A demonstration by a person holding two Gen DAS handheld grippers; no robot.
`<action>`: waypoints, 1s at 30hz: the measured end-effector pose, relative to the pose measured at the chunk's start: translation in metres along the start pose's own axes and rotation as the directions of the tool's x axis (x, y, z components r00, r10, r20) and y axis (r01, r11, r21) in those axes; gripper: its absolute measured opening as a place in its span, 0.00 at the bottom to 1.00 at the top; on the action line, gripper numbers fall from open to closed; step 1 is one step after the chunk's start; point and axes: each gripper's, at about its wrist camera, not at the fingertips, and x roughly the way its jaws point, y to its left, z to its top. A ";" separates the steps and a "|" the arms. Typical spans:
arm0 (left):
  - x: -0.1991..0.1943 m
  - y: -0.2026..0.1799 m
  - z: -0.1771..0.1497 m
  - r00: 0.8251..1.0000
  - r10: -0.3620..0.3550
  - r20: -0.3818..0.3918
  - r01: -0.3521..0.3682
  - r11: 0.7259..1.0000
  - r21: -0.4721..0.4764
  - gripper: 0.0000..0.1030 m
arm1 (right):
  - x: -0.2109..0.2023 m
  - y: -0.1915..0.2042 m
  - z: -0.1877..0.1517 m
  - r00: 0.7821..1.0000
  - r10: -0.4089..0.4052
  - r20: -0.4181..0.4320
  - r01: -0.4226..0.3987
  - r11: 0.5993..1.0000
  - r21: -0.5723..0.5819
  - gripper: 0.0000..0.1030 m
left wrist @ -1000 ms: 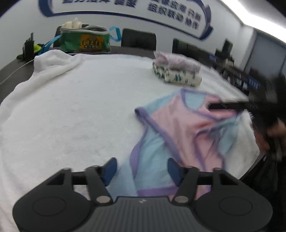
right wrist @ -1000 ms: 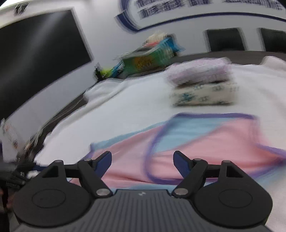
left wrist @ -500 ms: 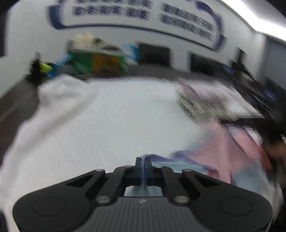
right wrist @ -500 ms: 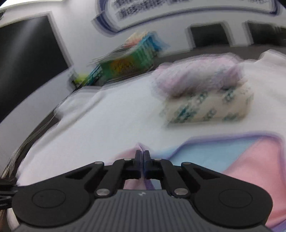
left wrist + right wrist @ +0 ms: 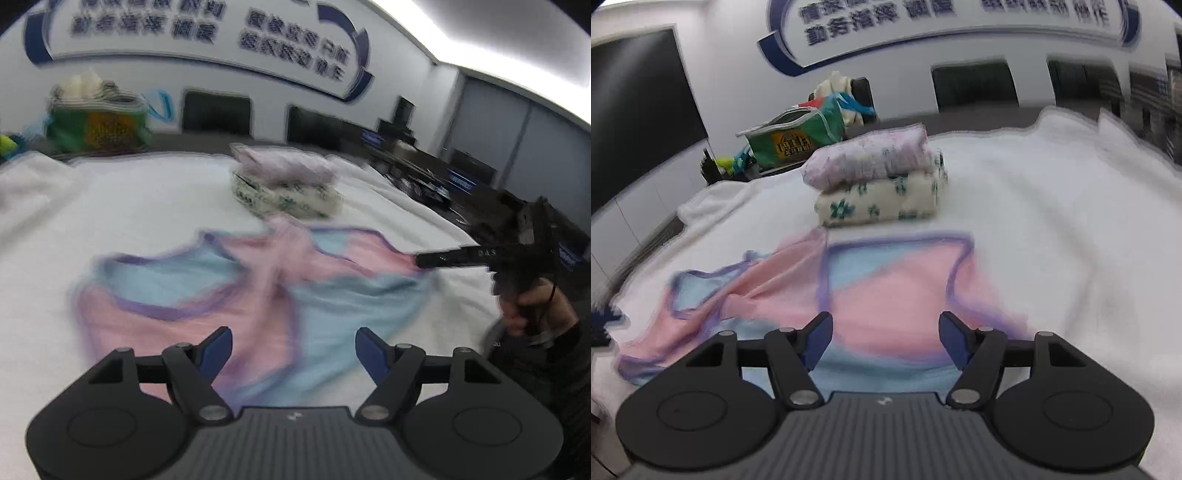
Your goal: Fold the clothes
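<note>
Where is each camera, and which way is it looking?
Left wrist: it rides on the left claw, looking forward and down over the pink and blue garment; it shows its own opening jaws with nothing pinched, plus the person's hand holding the right claw.
Right wrist: it rides on the right claw, looking down over the same garment; its own jaws are opening, with nothing pinched.
Both see the garment, the folded pile, the green bag and the white cover.

White wall [image 5: 731, 55] with blue lettering [image 5: 291, 44]; dark chairs [image 5: 975, 86] behind tabletop [image 5: 979, 120]; black screen [image 5: 631, 107] at left; ceiling light strip [image 5: 480, 40]; grey cabinets [image 5: 517, 133].
</note>
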 end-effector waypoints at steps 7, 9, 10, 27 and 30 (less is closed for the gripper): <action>0.078 -0.001 0.019 0.988 0.140 -0.065 -0.147 0.984 -0.103 0.29 | 0.061 0.035 -0.003 0.994 0.052 -0.094 -0.063 0.992 -0.112 0.26; 0.072 0.001 0.018 0.993 0.089 -0.080 -0.100 0.985 -0.144 0.01 | 0.067 0.032 -0.004 0.993 0.053 -0.108 -0.064 0.993 -0.104 0.06; 0.066 0.002 0.016 0.996 0.037 -0.079 -0.051 0.983 -0.177 0.01 | 0.065 0.031 -0.004 0.991 0.066 -0.117 -0.077 0.992 -0.099 0.04; -0.061 0.078 0.001 0.934 0.356 -0.035 -0.357 0.921 -0.154 0.53 | -0.014 0.106 -0.047 0.923 0.384 -0.041 -0.384 0.904 -0.190 0.53; -0.059 0.110 0.012 0.911 0.412 -0.035 -0.410 0.890 -0.201 0.53 | 0.028 0.164 -0.062 0.884 0.447 -0.138 -0.467 0.862 -0.196 0.53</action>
